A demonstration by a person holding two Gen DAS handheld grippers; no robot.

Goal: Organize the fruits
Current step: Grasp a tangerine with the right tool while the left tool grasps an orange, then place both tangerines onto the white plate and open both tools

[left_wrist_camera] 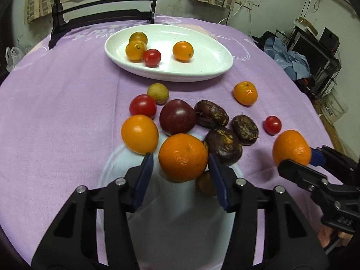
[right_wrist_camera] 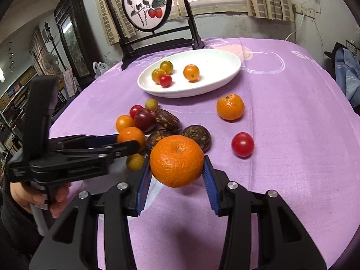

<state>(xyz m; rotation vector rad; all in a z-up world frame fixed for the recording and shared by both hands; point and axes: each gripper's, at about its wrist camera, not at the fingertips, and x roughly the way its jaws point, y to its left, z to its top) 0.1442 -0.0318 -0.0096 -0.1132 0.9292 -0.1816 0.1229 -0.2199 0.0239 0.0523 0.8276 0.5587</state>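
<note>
My left gripper (left_wrist_camera: 181, 160) is shut on a mandarin (left_wrist_camera: 183, 157) held just above the cloth beside the fruit pile. My right gripper (right_wrist_camera: 176, 165) is shut on another mandarin (right_wrist_camera: 176, 160), lifted above the table; it also shows in the left wrist view (left_wrist_camera: 291, 147). A white oval plate (left_wrist_camera: 209, 67) at the back holds three small orange tomatoes and a red cherry tomato (left_wrist_camera: 152, 57). On the cloth lie a plum (left_wrist_camera: 177, 117), three dark chestnuts (left_wrist_camera: 211, 113), an orange tomato (left_wrist_camera: 139, 133), red tomatoes (left_wrist_camera: 142, 107) and a third mandarin (left_wrist_camera: 245, 93).
A purple cloth (right_wrist_camera: 281, 135) covers the round table. A dark wooden stand with a round painted screen (right_wrist_camera: 147, 6) rises behind the plate. A loose red tomato (right_wrist_camera: 243, 144) lies right of the pile. Clutter and shelves surround the table edges.
</note>
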